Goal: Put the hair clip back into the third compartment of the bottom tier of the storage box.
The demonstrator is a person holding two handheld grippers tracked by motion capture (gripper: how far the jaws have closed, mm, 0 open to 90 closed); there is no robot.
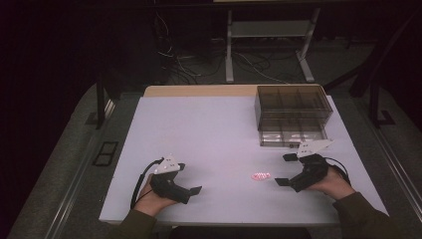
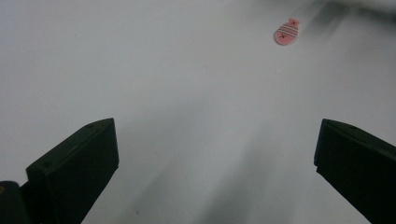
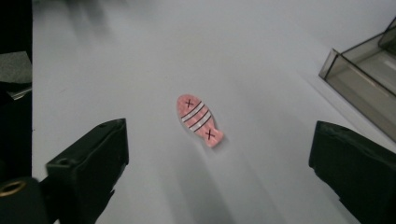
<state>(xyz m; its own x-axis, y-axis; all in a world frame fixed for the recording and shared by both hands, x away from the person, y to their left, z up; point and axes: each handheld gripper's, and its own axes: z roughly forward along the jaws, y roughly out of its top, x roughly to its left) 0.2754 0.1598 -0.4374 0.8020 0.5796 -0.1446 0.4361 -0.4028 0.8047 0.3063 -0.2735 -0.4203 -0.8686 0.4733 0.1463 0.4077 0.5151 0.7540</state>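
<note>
A small pink fish-shaped tag, striped white across its middle and marked with two crosses, lies flat on the white table, toward the near right, with nothing touching it. In the high view its long axis runs roughly left to right across the table. Your right gripper is the nearer one by far: the tag sits just to its left, and in the right gripper view it lies ahead of the two black jaws, between their lines, slanted across the gap rather than square to it. Those jaws stand wide apart and hold nothing. Your left gripper rests well off to the left, jaws likewise spread wide and empty; from its camera the tag is a small shape far ahead and to the right. A smoky clear drawer box stands at the far right, beyond your right hand.
</note>
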